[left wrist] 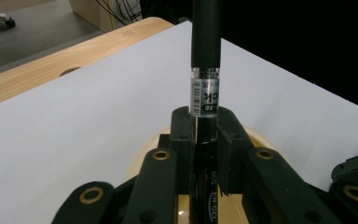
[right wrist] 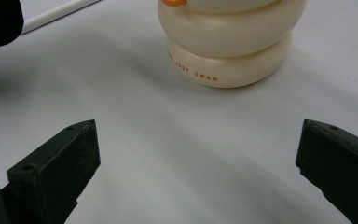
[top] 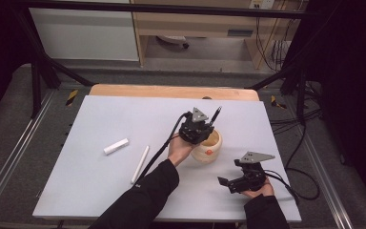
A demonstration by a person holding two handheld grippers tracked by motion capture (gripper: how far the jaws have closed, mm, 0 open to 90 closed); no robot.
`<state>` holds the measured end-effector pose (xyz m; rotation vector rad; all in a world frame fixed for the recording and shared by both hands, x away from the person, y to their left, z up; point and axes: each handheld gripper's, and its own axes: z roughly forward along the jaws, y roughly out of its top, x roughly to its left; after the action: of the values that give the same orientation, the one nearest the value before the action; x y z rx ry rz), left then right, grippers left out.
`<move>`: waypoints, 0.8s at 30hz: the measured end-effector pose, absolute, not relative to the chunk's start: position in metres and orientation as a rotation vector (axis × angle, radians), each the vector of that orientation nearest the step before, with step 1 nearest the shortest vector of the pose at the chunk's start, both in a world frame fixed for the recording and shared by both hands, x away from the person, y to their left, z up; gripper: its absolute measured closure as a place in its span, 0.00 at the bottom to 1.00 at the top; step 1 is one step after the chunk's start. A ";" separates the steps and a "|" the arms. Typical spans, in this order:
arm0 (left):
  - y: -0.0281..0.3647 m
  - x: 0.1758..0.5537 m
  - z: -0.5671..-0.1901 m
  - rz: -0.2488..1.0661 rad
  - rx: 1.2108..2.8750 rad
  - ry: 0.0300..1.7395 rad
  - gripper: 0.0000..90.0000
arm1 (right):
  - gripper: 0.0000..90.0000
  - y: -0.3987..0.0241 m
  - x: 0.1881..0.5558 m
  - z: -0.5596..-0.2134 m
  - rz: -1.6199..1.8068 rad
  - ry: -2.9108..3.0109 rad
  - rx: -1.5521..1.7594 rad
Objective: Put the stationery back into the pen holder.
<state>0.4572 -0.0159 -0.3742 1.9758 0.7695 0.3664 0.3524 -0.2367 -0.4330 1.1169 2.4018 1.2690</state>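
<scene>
**High view: pen over holder, entry pending**

High view, item one: left gripper point(top: 203, 130), jaws pinched on a black gel pen point(top: 215, 116), poised above the cream ceramic pen holder point(top: 211, 149) at centre-right of the white table point(top: 100, 191). Left gripper view: pen point(left wrist: 205, 60) clamped upright between the pads, holder rim point(left wrist: 140, 163) directly beneath. Whether the lower tip is already inside the holder is unclear.

Item two: right gripper point(top: 228, 183), jaws spread wide, idle near the table's front edge, holding nothing.

Items outstanding: white pen point(top: 140, 164) and white cap-like tube point(top: 116, 146) lying at left, well apart from the holder. Judged early: first pen not yet released.
</scene>
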 end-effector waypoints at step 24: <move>-0.010 0.453 -0.386 0.336 1.999 0.768 0.83 | 0.00 -0.236 0.352 -0.434 1.265 2.412 1.119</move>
<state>0.4527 -0.0097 -0.3860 1.9986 0.7679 0.3364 0.3524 -0.2358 -0.4340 1.1185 2.4119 1.2655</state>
